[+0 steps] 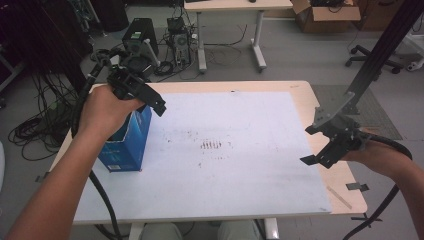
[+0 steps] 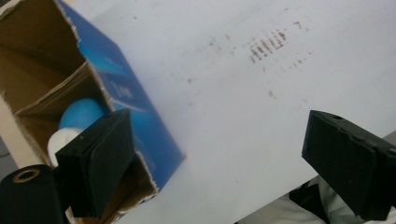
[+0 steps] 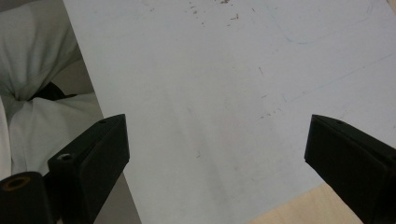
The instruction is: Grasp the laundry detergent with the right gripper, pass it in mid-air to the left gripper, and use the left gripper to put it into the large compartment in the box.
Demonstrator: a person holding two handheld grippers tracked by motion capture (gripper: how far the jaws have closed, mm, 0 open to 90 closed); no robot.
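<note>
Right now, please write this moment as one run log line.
left tongs: open, nothing held, above blue box | box: upright, top open, blue-white thing inside | right tongs: open, nothing held, over white sheet

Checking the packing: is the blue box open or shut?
Open: the blue box has its top torn away, showing cardboard dividers and a blue-and-white object inside.

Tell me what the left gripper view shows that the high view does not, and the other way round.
Left gripper view alone: the inside of the blue box, with cardboard dividers and a blue and white object lying in one compartment. What that object is I cannot tell.

High view alone: the right gripper open over the table's right edge, plus the floor beyond with a computer tower and a cardboard carton.

Both: the blue box standing on the white sheet, the brown marks on that sheet, and the open left gripper at the box's top.
</note>
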